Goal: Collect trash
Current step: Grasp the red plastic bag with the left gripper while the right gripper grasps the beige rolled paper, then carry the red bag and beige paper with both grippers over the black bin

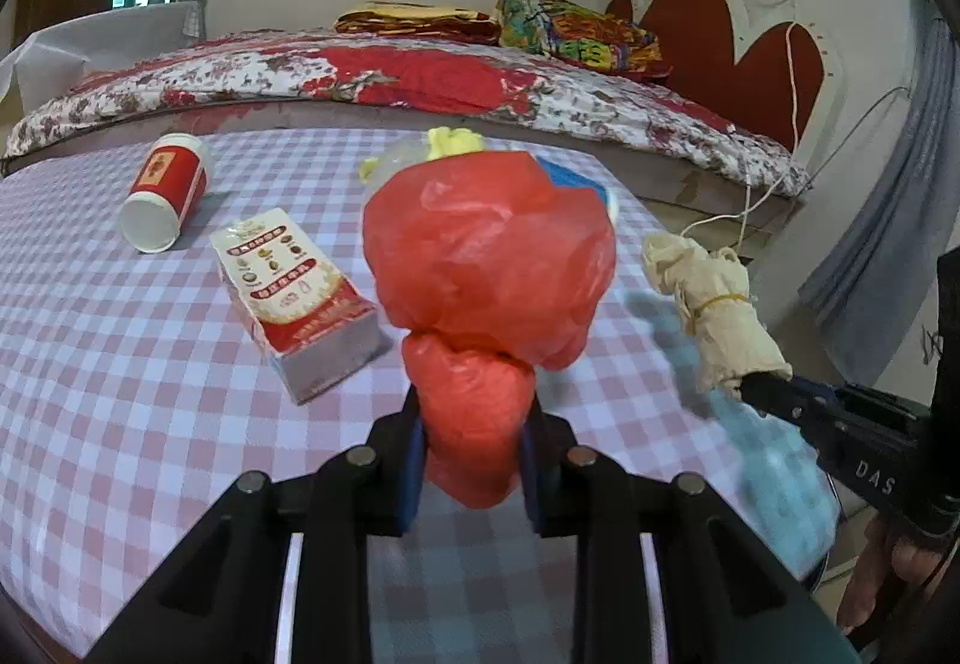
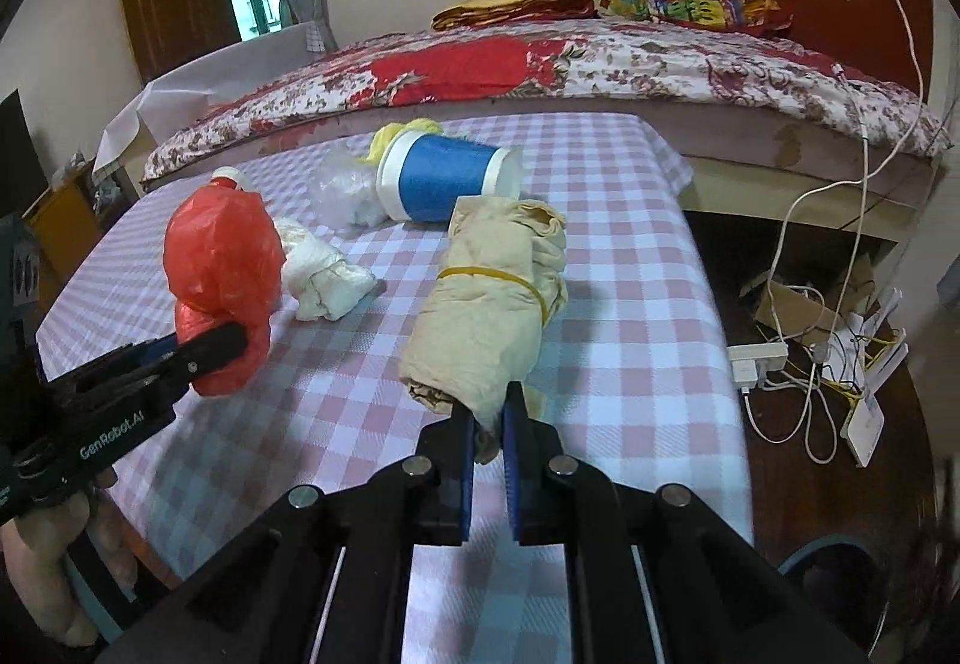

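The left gripper (image 1: 471, 433) pinches the knotted bottom of a crumpled red plastic bag (image 1: 489, 250), held above the checked tablecloth (image 1: 120, 364). At three o'clock from it, the right gripper (image 2: 489, 427) clamps a beige cloth roll (image 2: 486, 304) tied with a yellow rubber band (image 2: 480, 273).

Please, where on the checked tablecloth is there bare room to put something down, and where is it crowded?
Bare cloth lies left of the carton, below the red paper cup, and on the right part of the table, beside the beige bundle. It is crowded at the far middle around the blue cup, clear plastic and white wad.
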`<state>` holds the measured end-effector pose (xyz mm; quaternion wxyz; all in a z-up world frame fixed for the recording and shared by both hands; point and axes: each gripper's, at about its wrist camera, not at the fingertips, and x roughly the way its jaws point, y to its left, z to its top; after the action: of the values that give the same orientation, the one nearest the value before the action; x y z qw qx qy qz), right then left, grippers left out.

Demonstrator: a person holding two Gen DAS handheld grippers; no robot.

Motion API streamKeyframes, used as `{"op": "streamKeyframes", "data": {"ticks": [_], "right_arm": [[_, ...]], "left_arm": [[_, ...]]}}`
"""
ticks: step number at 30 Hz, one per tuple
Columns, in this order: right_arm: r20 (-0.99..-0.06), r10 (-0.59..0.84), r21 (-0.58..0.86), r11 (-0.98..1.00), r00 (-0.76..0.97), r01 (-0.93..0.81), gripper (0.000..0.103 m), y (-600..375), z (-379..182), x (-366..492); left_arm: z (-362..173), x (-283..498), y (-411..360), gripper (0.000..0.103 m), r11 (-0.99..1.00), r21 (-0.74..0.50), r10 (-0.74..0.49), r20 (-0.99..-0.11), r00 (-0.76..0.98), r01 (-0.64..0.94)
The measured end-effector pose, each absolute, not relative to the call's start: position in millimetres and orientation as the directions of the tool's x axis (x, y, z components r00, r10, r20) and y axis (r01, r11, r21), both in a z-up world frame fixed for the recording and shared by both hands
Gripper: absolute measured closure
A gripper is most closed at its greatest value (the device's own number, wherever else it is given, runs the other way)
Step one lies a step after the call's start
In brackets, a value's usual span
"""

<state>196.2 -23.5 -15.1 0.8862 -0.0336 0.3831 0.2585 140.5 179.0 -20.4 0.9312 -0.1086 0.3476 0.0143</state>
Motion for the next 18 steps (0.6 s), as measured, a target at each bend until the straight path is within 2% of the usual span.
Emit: {"op": "streamKeyframes", "data": {"ticks": [18], "right_arm": [[-0.651,0.373,0.141,0.915,0.661,-0.378,0.094,-117.0,13.2,133.1]], "left_arm": [[-2.8,122.9,110.5,0.075,0.987,-0.157,-0.132,-0.650,0.749,0.037]]}}
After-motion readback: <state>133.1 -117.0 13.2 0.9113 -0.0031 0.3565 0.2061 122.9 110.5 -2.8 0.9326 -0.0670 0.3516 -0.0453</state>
